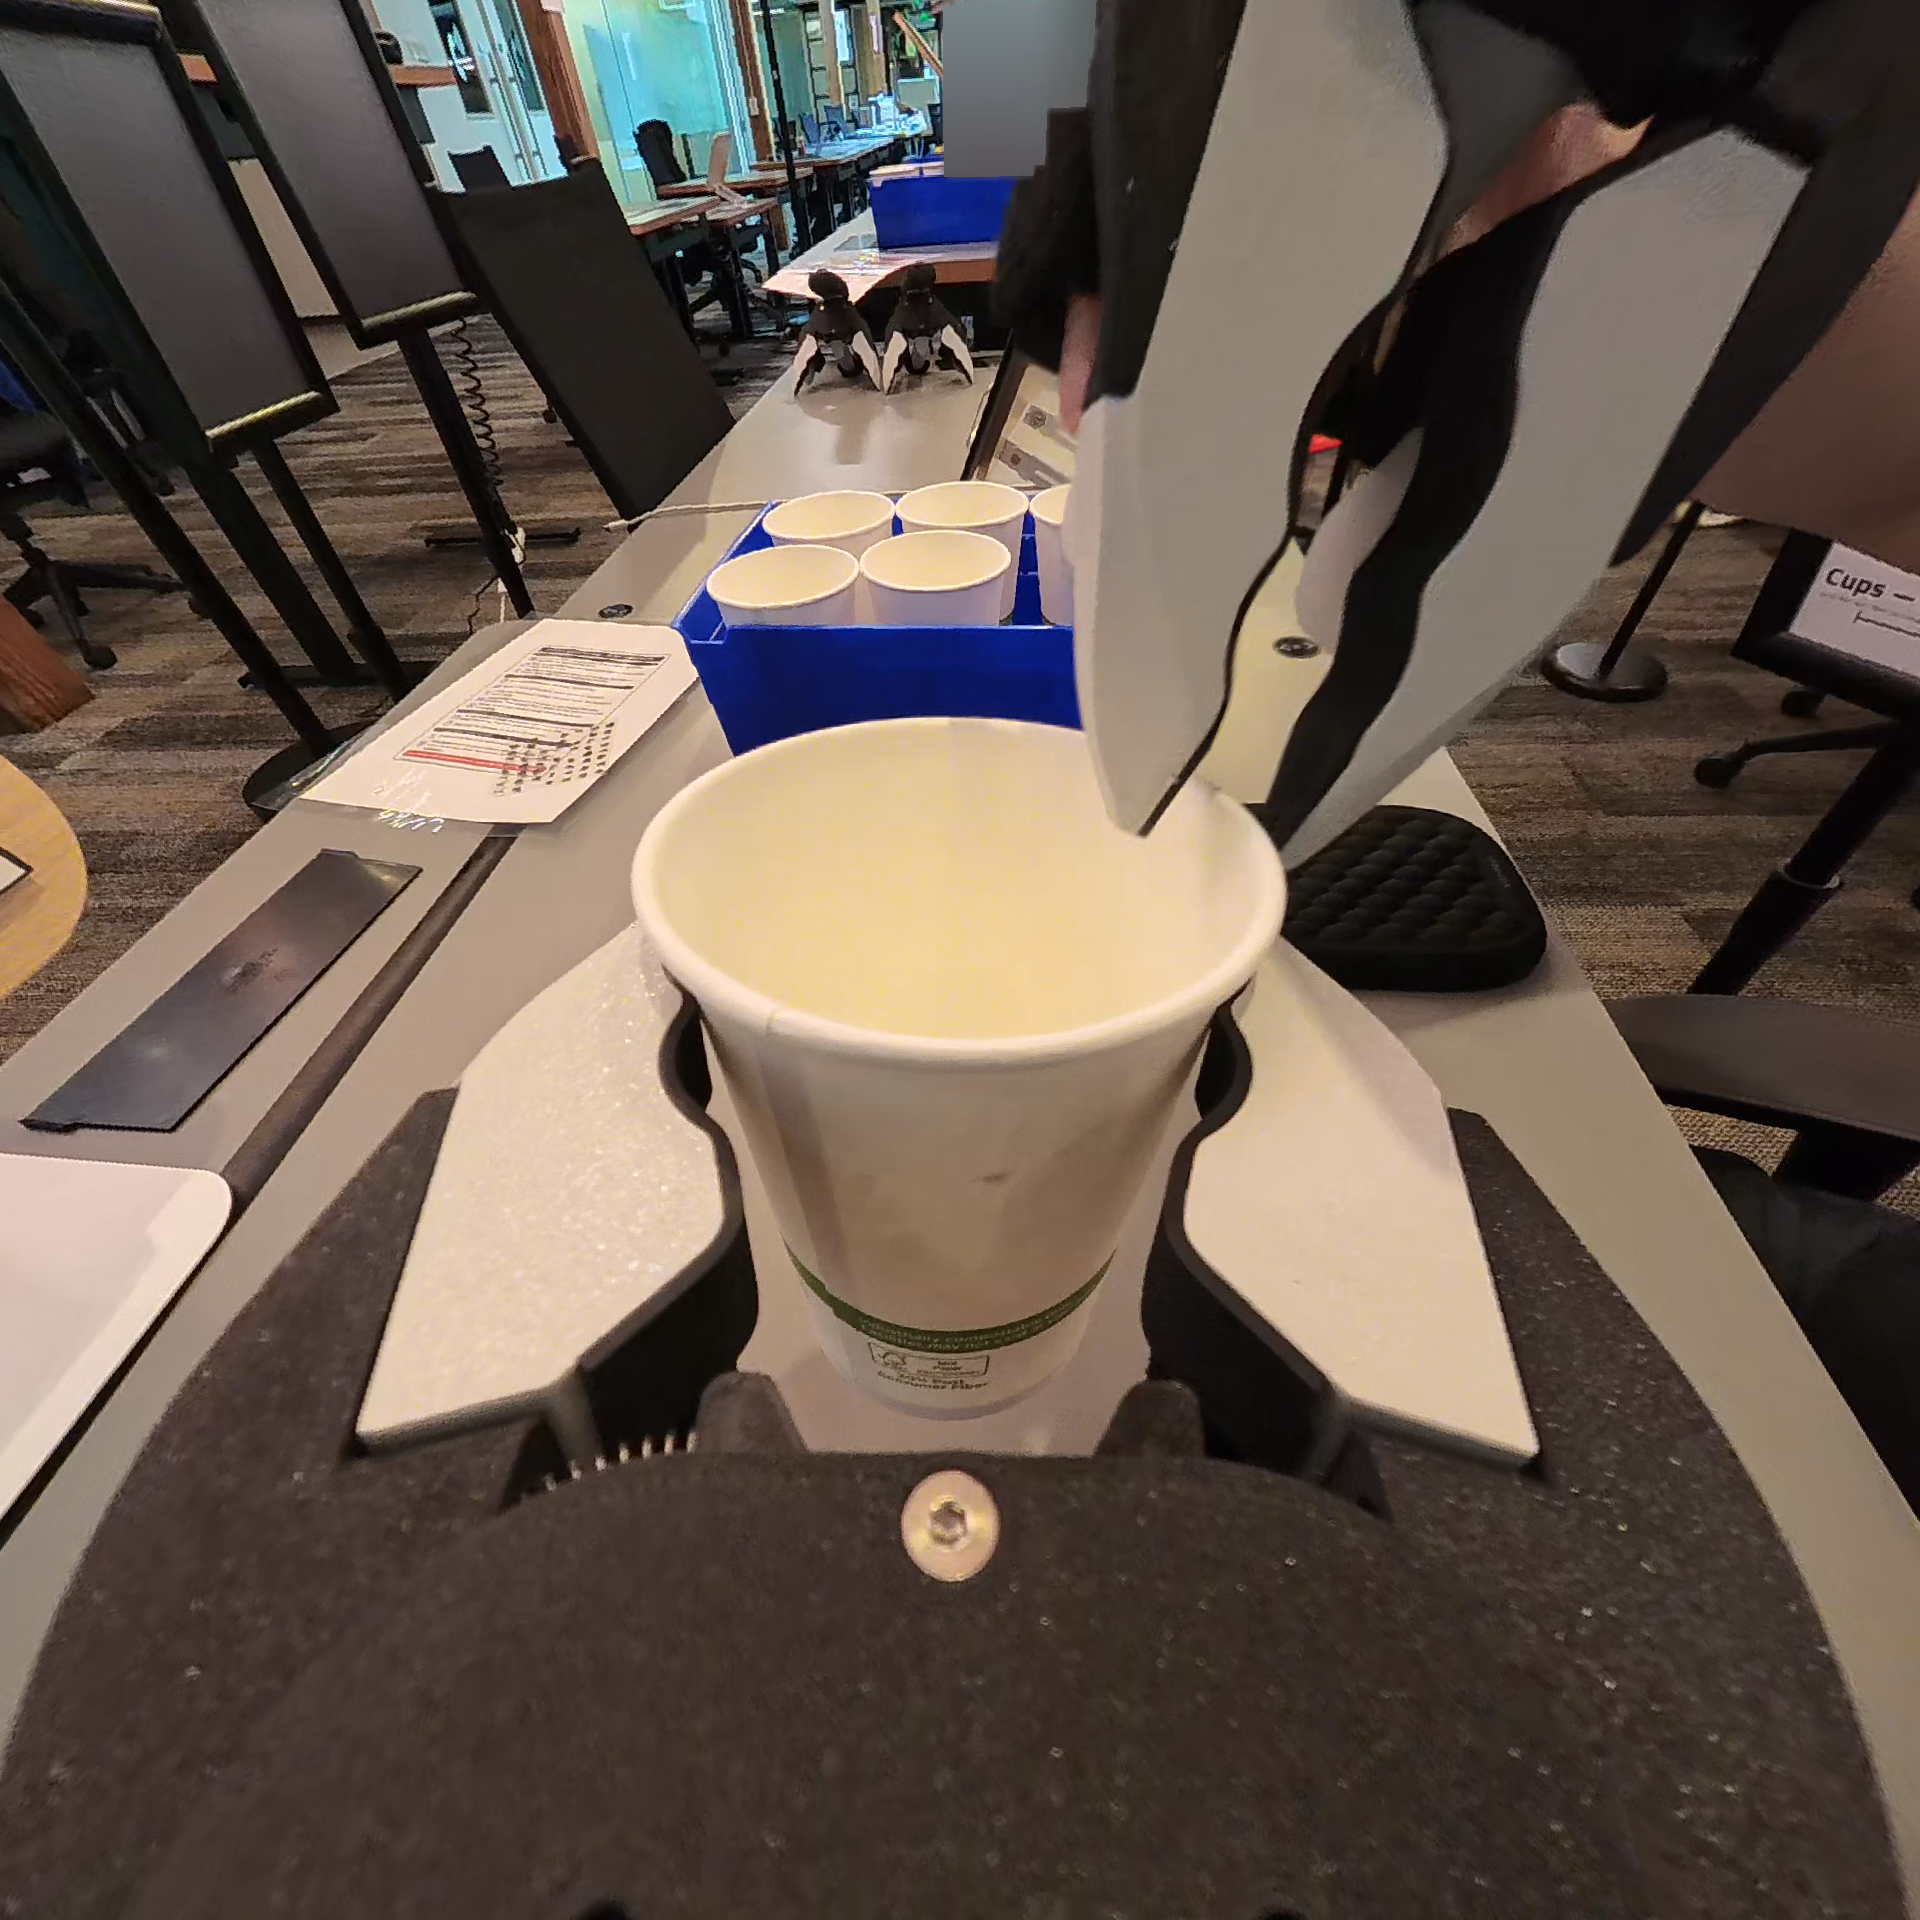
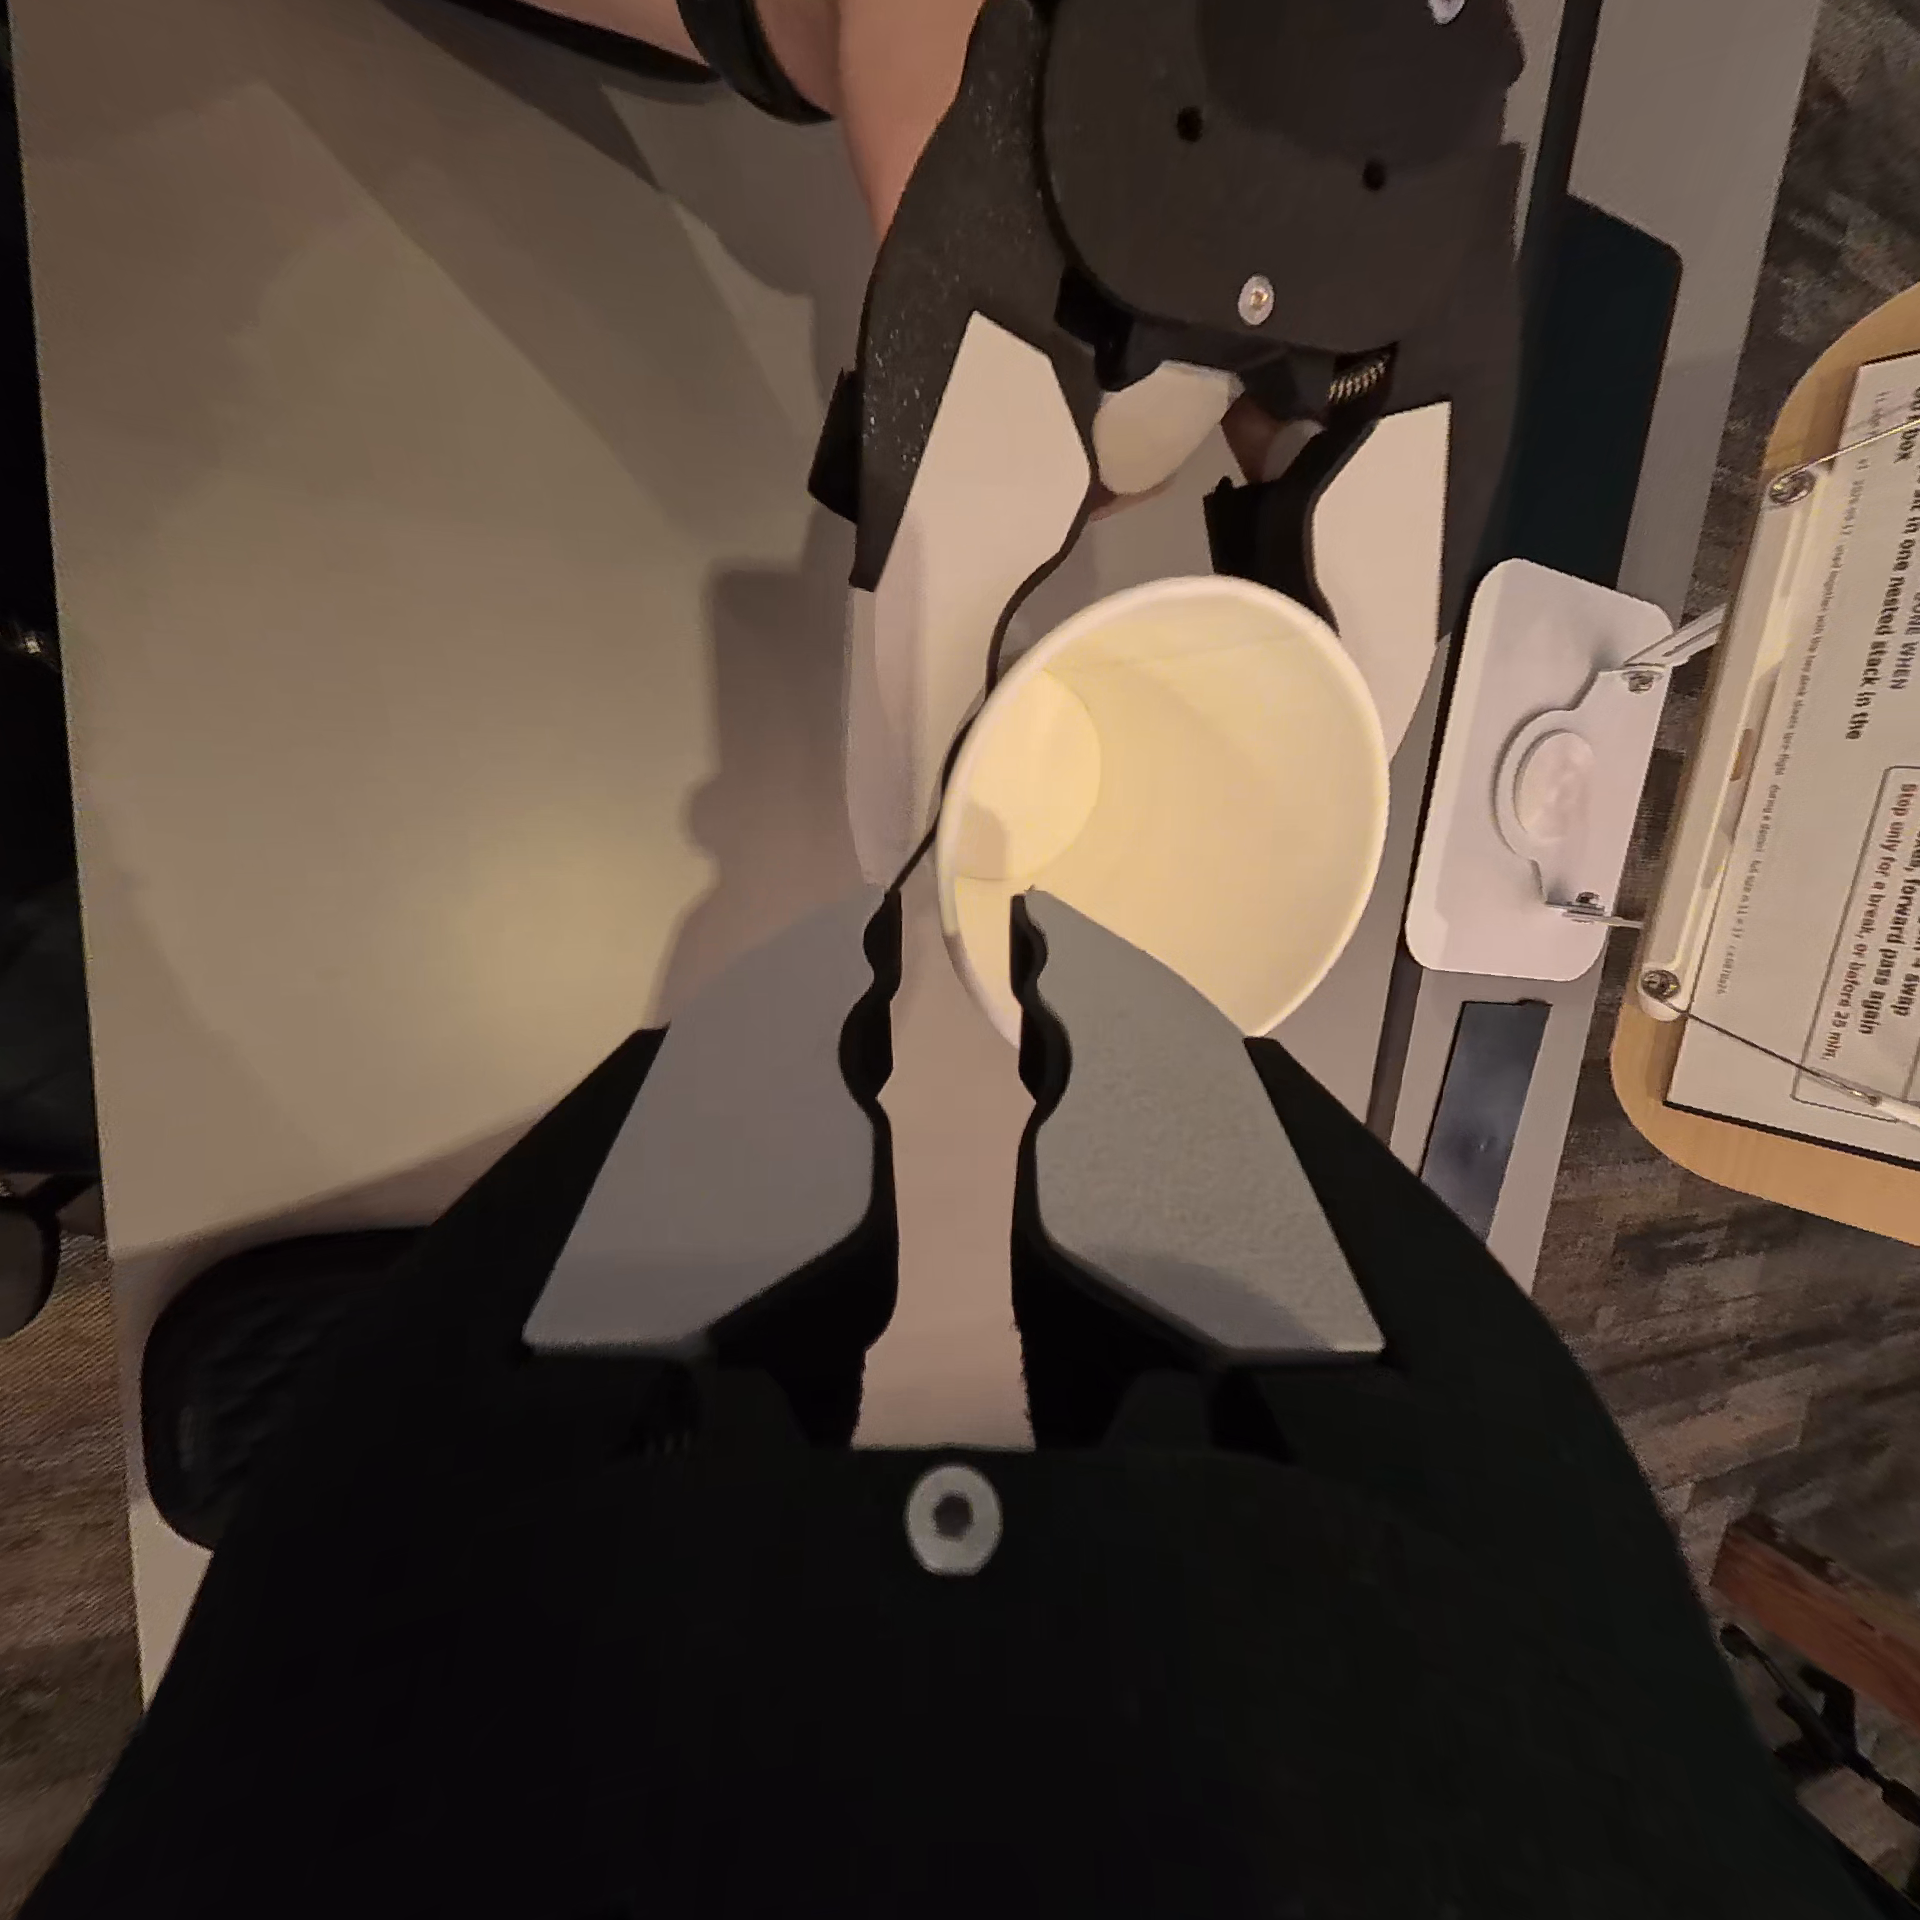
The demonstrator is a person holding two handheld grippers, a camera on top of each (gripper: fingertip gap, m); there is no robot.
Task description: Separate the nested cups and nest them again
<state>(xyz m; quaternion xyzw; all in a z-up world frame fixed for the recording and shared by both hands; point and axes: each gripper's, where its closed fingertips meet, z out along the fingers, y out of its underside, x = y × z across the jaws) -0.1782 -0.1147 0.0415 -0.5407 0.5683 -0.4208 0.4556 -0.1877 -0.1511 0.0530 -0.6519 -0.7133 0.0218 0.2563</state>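
Note:
A white paper cup (image 1: 956, 1122) with a green band stands upright on the grey table (image 2: 416, 520). My left gripper (image 1: 956, 1039) is shut on the cup's sides, one finger on each side. I cannot tell whether another cup is nested inside it. My right gripper (image 1: 1210, 831) reaches down from the upper right. In the right wrist view the right gripper (image 2: 956, 909) straddles the cup's (image 2: 1195, 790) rim, one fingertip inside and one outside, with a gap between them. The left gripper's finger (image 2: 914, 623) shows beside the cup.
A blue bin (image 1: 883, 665) holding several white cups (image 1: 935, 577) stands just behind. A black padded rest (image 1: 1413, 904) lies to the right, a printed sheet (image 1: 509, 727) and a black strip (image 1: 229, 997) to the left. A white device (image 2: 1527, 790) and a clipboard (image 2: 1787, 727) lie nearby.

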